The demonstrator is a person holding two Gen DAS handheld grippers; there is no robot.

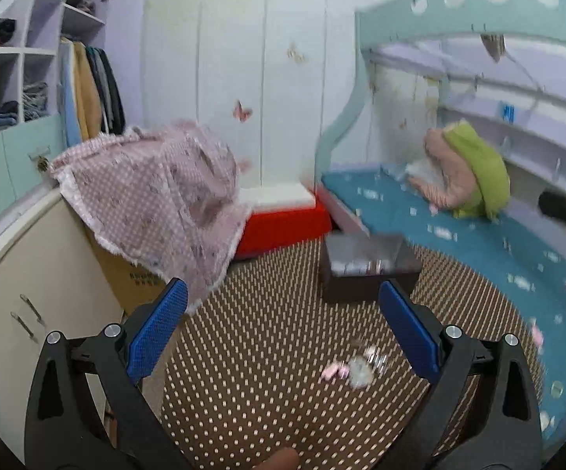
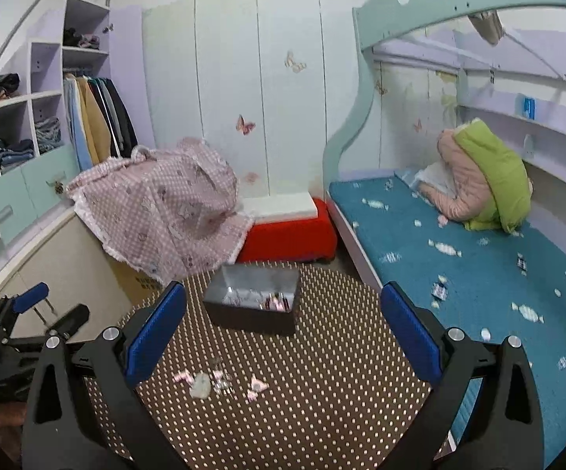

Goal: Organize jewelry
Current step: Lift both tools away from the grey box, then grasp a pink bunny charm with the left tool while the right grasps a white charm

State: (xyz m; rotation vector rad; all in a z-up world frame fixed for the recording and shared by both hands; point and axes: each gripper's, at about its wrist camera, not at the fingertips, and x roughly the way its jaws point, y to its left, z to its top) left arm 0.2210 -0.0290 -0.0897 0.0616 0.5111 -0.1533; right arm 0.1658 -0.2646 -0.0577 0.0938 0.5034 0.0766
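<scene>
A dark open jewelry box (image 2: pixel 255 305) stands at the far side of a brown dotted round table (image 2: pixel 322 391); small items lie inside it. It also shows in the left wrist view (image 1: pixel 369 270). Loose pink and silvery jewelry pieces (image 2: pixel 220 384) lie on the table nearer me, and they show blurred in the left wrist view (image 1: pixel 355 366). My right gripper (image 2: pixel 283 333) is open and empty above the table, short of the pieces. My left gripper (image 1: pixel 283 329) is open and empty; it also shows at the left edge of the right wrist view (image 2: pixel 36 313).
A pink dotted cloth (image 2: pixel 165 215) covers a cardboard box left of the table. A red bench (image 2: pixel 287 235) stands behind the table. A bed with a blue cover (image 2: pixel 459 266) runs along the right. A cream cabinet (image 1: pixel 20 293) stands at the left.
</scene>
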